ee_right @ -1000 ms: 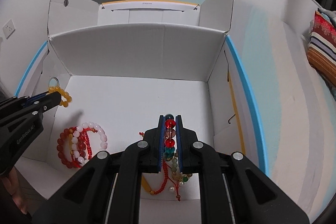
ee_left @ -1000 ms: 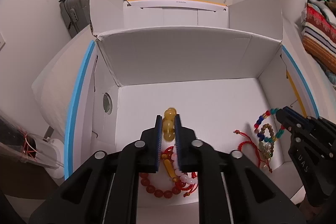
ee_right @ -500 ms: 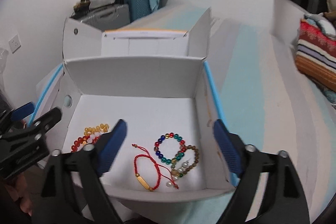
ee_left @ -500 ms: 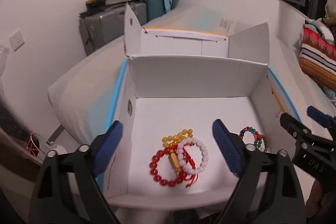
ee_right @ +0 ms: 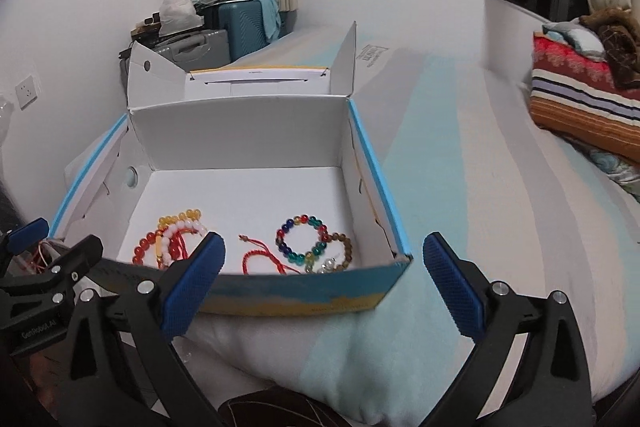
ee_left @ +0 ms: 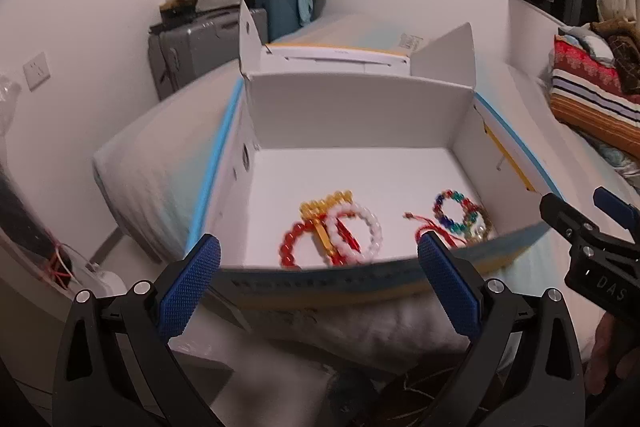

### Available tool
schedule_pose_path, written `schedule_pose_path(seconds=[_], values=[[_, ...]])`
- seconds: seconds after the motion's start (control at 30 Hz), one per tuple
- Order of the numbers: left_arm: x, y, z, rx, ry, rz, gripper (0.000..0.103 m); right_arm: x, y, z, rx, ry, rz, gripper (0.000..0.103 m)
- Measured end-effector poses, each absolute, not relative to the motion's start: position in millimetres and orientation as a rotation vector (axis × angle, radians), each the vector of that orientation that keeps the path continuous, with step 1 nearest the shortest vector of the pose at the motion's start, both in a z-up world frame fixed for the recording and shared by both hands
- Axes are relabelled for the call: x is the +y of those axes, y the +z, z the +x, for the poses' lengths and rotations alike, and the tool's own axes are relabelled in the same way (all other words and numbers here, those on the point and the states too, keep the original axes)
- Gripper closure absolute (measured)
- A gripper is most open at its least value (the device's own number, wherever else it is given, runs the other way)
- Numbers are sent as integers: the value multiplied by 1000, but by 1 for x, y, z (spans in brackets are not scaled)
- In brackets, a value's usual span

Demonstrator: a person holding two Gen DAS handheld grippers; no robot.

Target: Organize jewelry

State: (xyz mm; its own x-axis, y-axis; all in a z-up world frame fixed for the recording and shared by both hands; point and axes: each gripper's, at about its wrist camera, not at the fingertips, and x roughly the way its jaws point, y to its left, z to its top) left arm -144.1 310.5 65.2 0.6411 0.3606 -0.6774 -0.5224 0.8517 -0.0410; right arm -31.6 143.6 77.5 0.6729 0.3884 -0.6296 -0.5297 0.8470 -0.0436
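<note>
Bracelets [ee_right: 308,241] now released inside box [ee_right: 240,131]

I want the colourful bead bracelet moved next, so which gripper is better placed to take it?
Probably the right gripper: the multicoloured bracelet lies almost straight ahead of its opening, empty jaws, whereas it sits off to the right of the left gripper.

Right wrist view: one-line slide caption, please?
Open right hand-held gripper hangs before the white box, bead bracelets lying inside.
</note>
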Motion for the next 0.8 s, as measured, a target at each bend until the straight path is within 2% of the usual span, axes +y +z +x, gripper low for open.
schedule_pose_path(seconds=[0.8], values=[[302,61,-145,699,545,-206,6,138,71,-41,683,525,-244,8]])
